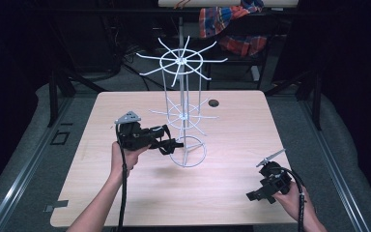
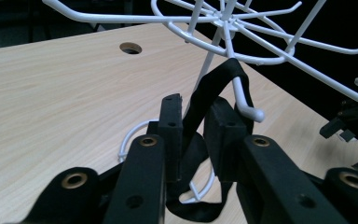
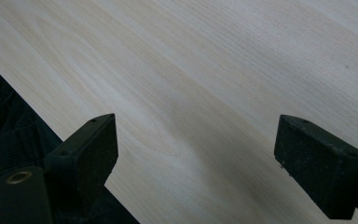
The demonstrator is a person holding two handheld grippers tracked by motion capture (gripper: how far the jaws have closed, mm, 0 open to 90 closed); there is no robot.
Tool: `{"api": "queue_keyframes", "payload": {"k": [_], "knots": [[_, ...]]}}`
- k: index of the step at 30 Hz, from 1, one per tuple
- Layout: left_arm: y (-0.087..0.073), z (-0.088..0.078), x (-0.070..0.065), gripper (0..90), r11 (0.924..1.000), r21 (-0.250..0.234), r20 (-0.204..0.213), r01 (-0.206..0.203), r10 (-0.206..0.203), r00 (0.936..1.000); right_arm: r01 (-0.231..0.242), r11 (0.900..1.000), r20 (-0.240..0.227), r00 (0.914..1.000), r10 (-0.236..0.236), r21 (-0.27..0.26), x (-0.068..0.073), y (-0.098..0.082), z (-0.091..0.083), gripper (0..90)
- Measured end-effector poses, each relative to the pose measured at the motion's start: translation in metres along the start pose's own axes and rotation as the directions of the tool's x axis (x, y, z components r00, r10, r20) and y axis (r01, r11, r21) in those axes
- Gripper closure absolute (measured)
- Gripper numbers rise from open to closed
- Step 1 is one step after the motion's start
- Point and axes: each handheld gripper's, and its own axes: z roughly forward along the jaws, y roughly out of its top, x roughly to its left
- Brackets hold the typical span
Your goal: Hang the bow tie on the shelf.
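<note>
Apparently the step in hand is hanging a black strap [image 2: 214, 79] on the white wire display rack [image 1: 183, 96]. At nine o'clock from the rack's base ring, the left gripper [image 1: 166, 140] pinches that strap; in the left gripper view its loop is draped over one upturned hook [image 2: 247, 105] of the lower tier. Next, judging by this, the jaws must part and back away without dragging the loop off. At four o'clock on the wooden table [image 1: 222, 193], the right gripper [image 1: 258, 195] hovers spread wide over bare wood, holding nothing. The strap's lower end is cut off behind the jaws, so its full length is hard to make out.
</note>
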Motion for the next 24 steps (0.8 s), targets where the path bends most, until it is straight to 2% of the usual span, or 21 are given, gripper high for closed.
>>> {"api": "queue_keyframes", "payload": {"k": [2, 3, 4, 5, 7, 8, 9, 10, 12, 13, 15, 16, 19, 24], "knots": [[0.0, -0.001, 0.0, 67.7, 0.9998, 0.022, 0.002, 0.001, -0.001, 1.0, 0.031, 0.999, 0.014, 0.9994, -0.031, 0.037, -0.002, 0.002, -0.003, 13.2], [0.0, -0.001, 0.0, 64.3, 0.9998, 0.022, 0.002, 0.001, -0.001, 1.0, 0.031, 0.999, 0.014, 0.9994, -0.031, 0.037, -0.002, 0.002, -0.003, 13.2], [0.0, -0.001, 0.0, 64.3, 0.9994, 0.033, 0.002, 0.006, -0.006, 1.0, 0.041, 0.998, 0.002, 0.9991, -0.041, 0.048, -0.002, 0.002, -0.004, 13.2], [0.0, -0.002, 0.0, 53.4, 0.9984, 0.056, -0.004, 0.009, -0.008, 1.0, 0.031, 0.999, -0.001, 0.9995, -0.031, 0.041, -0.001, 0.002, -0.003, 13.2], [-0.001, -0.004, 0.0, 43.0, 0.9971, 0.076, -0.036, 0.002, 0.001, 0.9994, 0.043, 0.998, -0.001, 0.9991, -0.043, 0.056, -0.001, 0.002, -0.003, 13.2], [-0.001, -0.006, 0.0, 39.5, 0.9963, 0.086, -0.044, 0.0, 0.004, 0.999, 0.041, 0.998, -0.002, 0.9991, -0.041, 0.055, -0.001, 0.002, -0.003, 13.2], [-0.002, -0.007, 0.001, 36.2, 0.9961, 0.088, -0.057, 0.003, 0.002, 0.9984, 0.024, 0.999, 0.0, 0.9997, -0.024, 0.033, -0.001, 0.001, -0.002, 13.2], [-0.003, -0.008, 0.002, 32.7, 0.9956, 0.094, -0.058, 0.004, 0.002, 0.9983, 0.048, 0.997, 0.004, 0.9988, -0.049, 0.062, -0.003, 0.002, -0.004, 13.2], [-0.004, -0.01, 0.003, 29.8, 0.9948, 0.102, -0.065, 0.006, 0.001, 0.9979, 0.054, 0.996, 0.004, 0.9985, -0.055, 0.07, -0.003, 0.002, -0.004, 13.2], [-0.006, -0.013, 0.003, 24.3, 0.9937, 0.112, -0.065, 0.007, 0.0, 0.9979, 0.063, 0.995, 0.005, 0.998, -0.064, 0.08, -0.003, 0.002, -0.005, 13.2], [-0.006, -0.016, 0.004, 22.3, 0.992, 0.126, -0.074, 0.0, 0.009, 0.9972, 0.06, 0.995, 0.006, 0.9982, -0.06, 0.075, -0.003, 0.002, -0.005, 13.2], [-0.007, -0.017, 0.003, 21.2, 0.9915, 0.13, -0.078, 0.005, 0.005, 0.997, 0.041, 0.998, 0.0, 0.9991, -0.041, 0.055, -0.001, 0.001, -0.004, 13.2], [-0.009, -0.02, 0.003, 18.2, 0.9886, 0.15, -0.088, 0.001, 0.012, 0.9961, 0.051, 0.997, 0.018, 0.9985, -0.052, 0.06, -0.001, 0.002, -0.005, 13.2], [-0.01, -0.027, 0.001, 15.3, 0.9866, 0.163, -0.11, 0.001, 0.017, 0.9938, 0.043, 0.997, 0.002, 0.999, -0.044, 0.056, 0.0, 0.002, -0.004, 13.2]]}}
